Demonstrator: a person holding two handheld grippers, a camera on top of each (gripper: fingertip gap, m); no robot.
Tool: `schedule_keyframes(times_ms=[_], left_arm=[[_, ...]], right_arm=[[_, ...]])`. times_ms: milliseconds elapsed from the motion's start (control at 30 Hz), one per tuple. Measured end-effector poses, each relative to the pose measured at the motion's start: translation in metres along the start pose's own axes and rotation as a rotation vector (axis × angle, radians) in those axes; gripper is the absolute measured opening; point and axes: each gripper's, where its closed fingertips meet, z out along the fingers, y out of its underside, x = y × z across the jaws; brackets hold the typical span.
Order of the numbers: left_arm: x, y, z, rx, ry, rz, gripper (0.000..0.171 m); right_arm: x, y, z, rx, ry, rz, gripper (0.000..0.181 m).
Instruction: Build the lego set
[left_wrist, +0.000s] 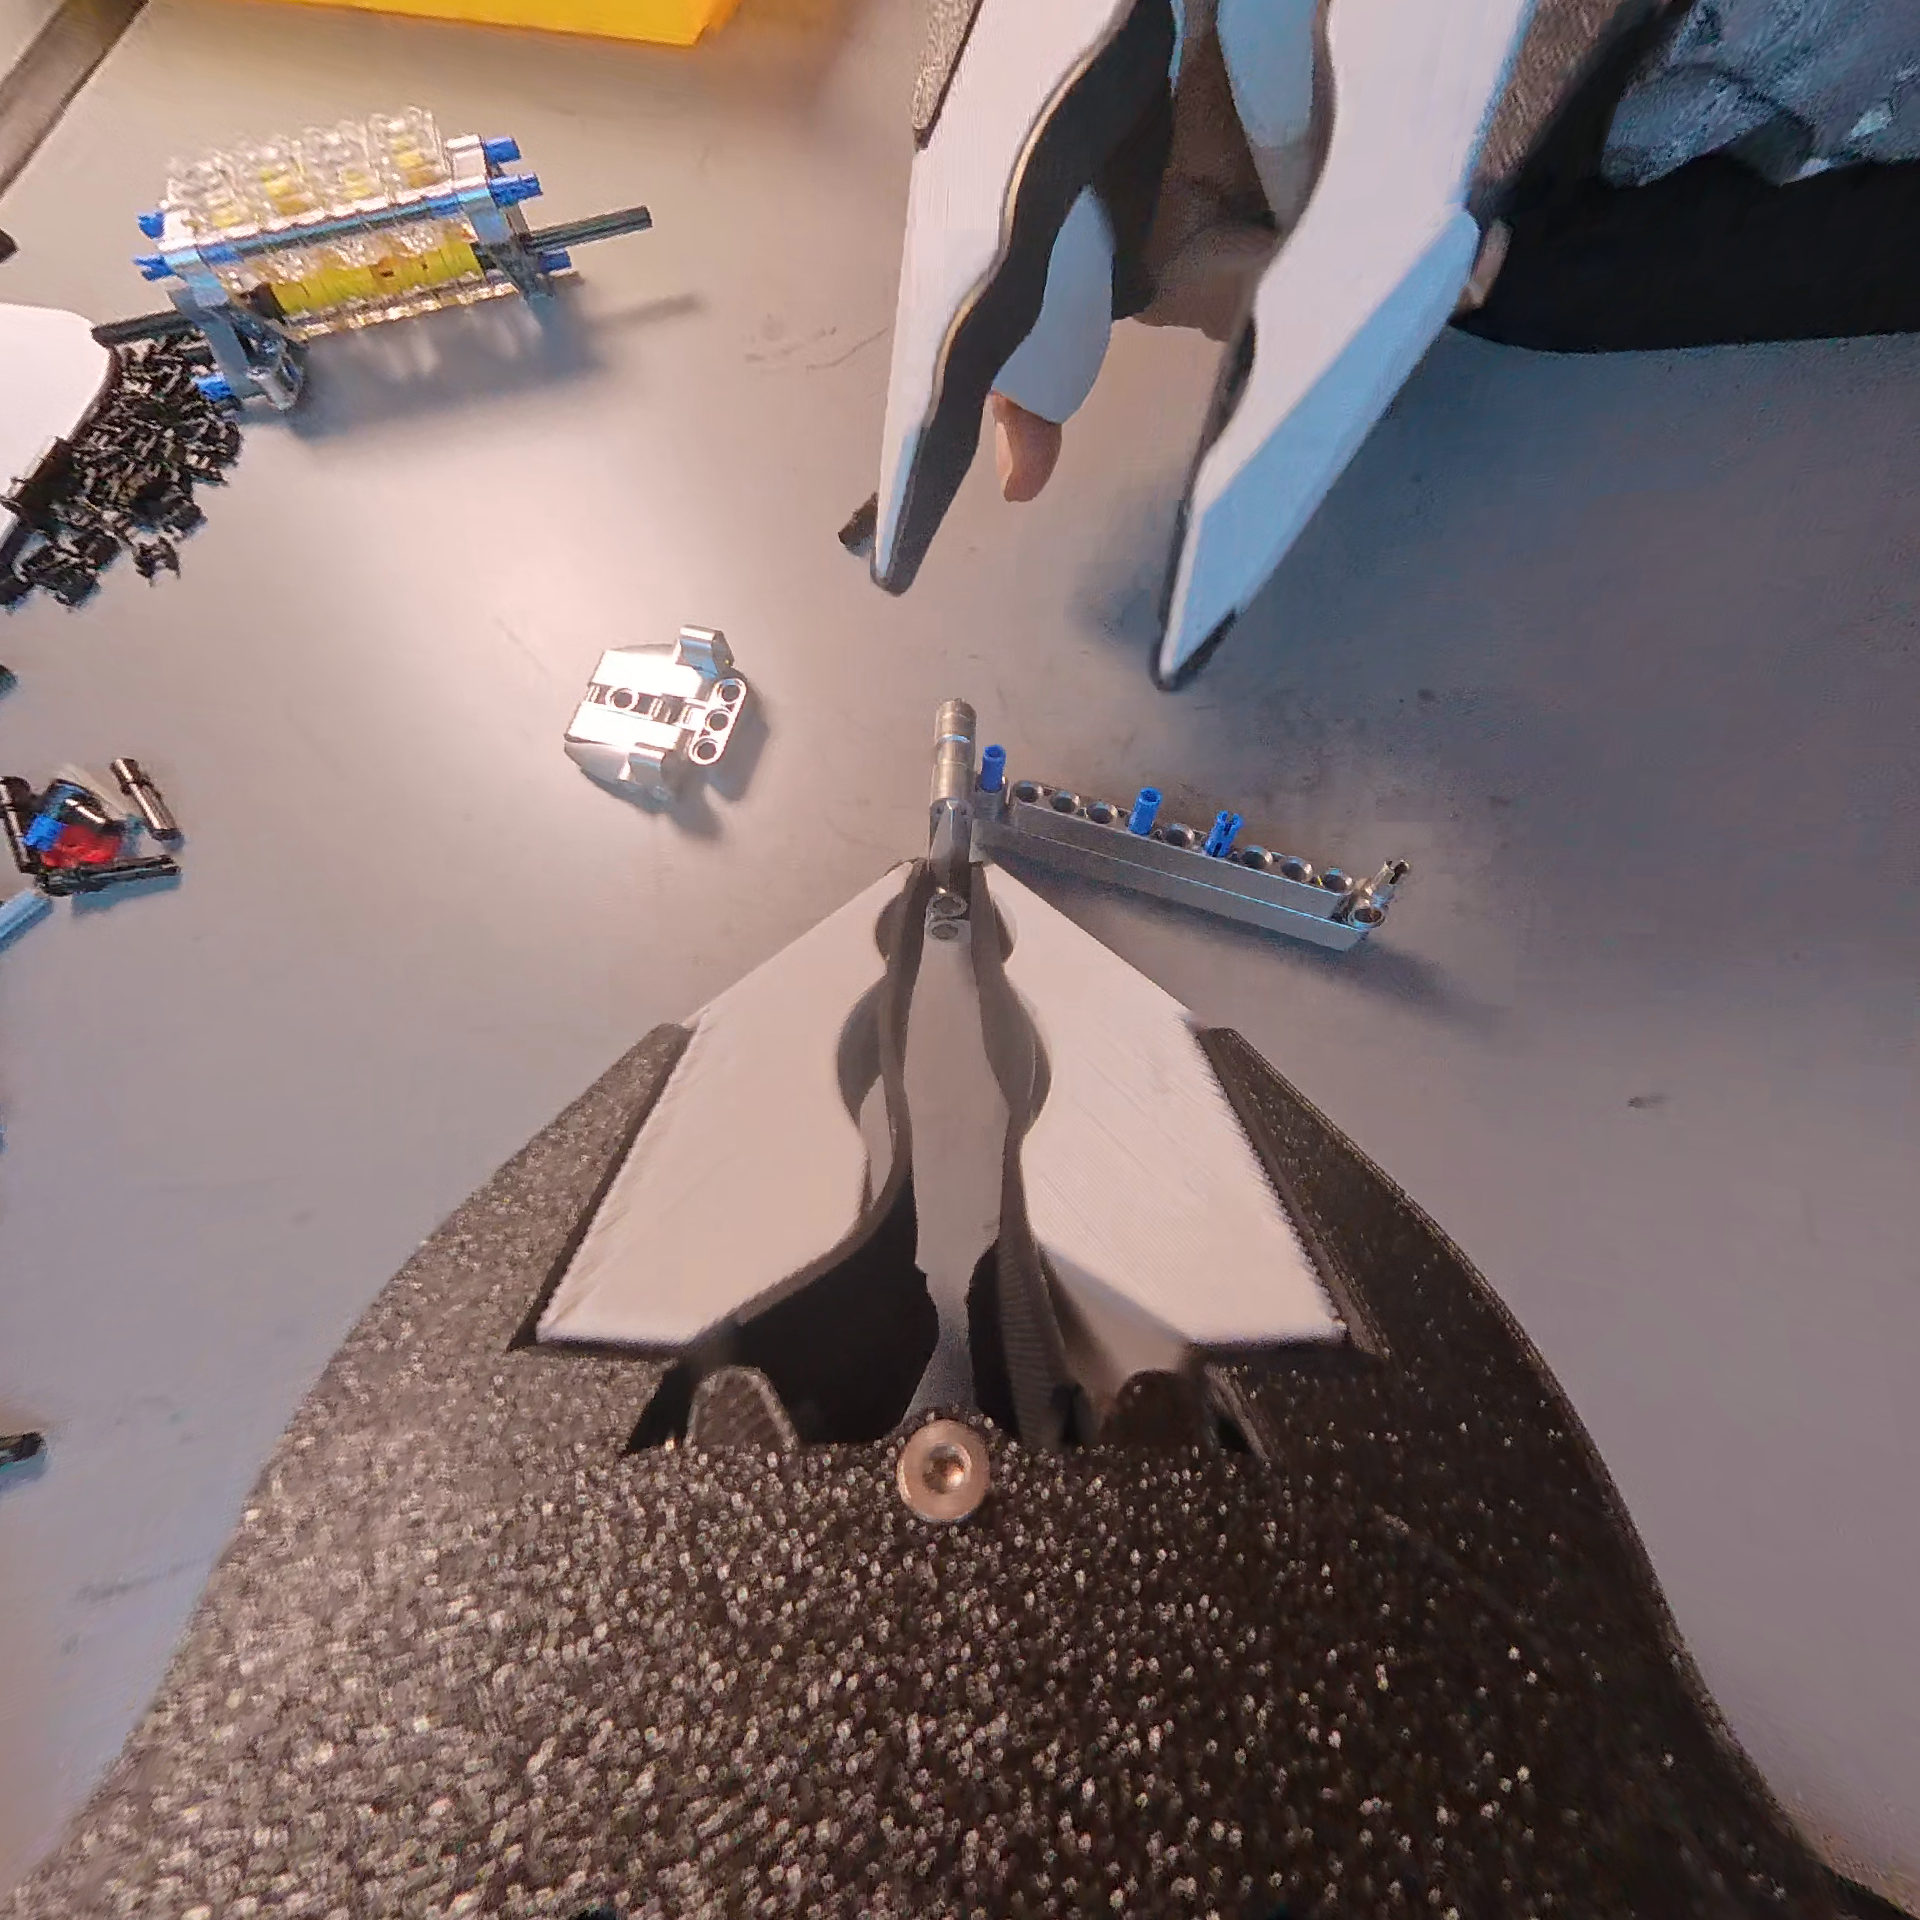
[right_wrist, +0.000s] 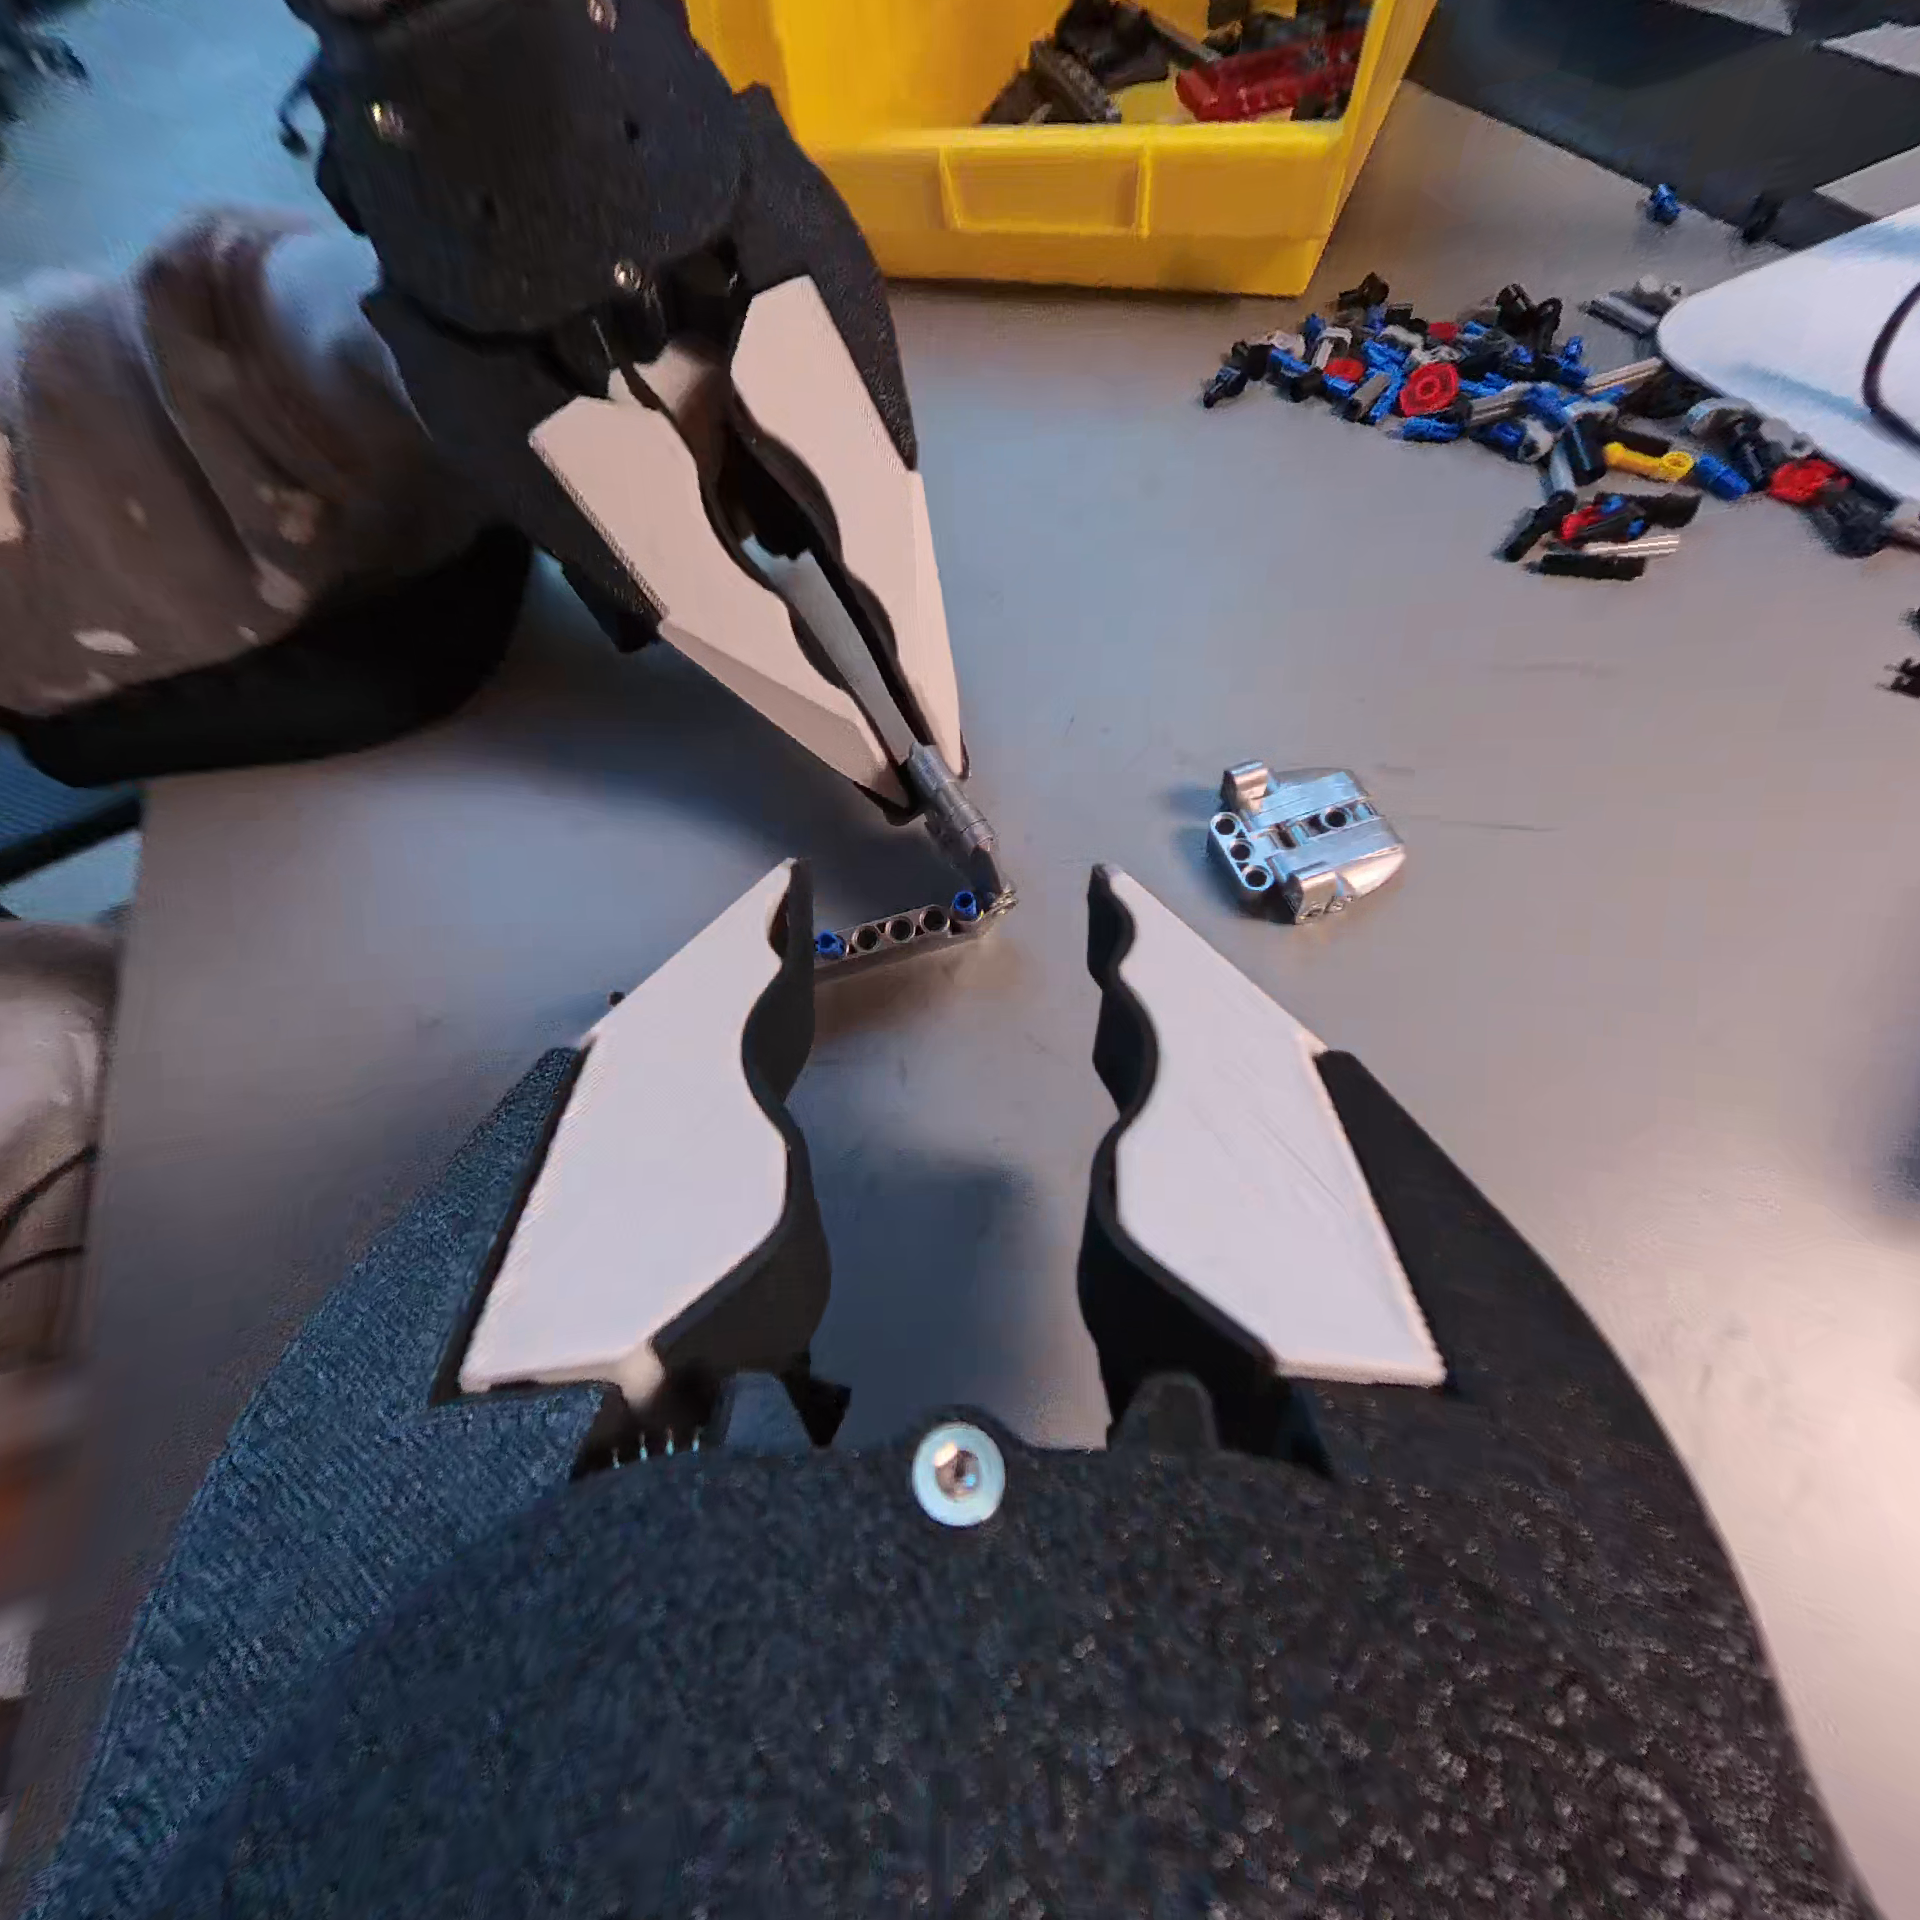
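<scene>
My left gripper (left_wrist: 948, 883) is shut on a grey connector piece (left_wrist: 951, 790) that joins one end of a long grey holed beam (left_wrist: 1174, 862) lying on the table. Blue pins (left_wrist: 1145, 808) stand in the beam. The right wrist view shows the same grasp: the left gripper (right_wrist: 925, 790) pinches the connector (right_wrist: 951, 805) above the beam's end (right_wrist: 899, 935). My right gripper (right_wrist: 945, 875) is open and empty, just over the table, with its left finger in front of the beam. It also shows in the left wrist view (left_wrist: 1034, 629), beyond the beam.
A silver panel piece (left_wrist: 660, 727) lies near the beam, also in the right wrist view (right_wrist: 1304, 842). A yellow bin (right_wrist: 1091, 156) stands at the back, beside a pile of small parts (right_wrist: 1558, 416). A built model (left_wrist: 343, 239) and black pins (left_wrist: 114, 468) lie far left. Between my right fingertips and the built model (left_wrist: 343, 239) there is roughly 20 cm.
</scene>
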Motion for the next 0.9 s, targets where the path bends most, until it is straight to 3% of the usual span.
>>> schedule_keyframes(times_ms=[167,367,600,900], left_arm=[[-0.001,0.001,0.004,0.02,-0.006,0.007,0.006],[-0.001,-0.004,0.008,0.06,-0.015,0.009,0.014],[-0.001,0.0,0.025,-0.003,-0.095,0.08,0.009],[-0.025,0.005,0.019,-0.092,-0.257,-0.119,0.007]], right_arm=[[-0.001,0.01,0.012,-0.083,0.1,-0.14,0.055],[0.013,0.022,0.013,-0.153,0.165,-0.112,0.046],[0.005,0.025,0.017,-0.173,0.122,-0.12,0.041],[0.006,0.003,0.003,-0.072,0.12,0.004,0.053]])
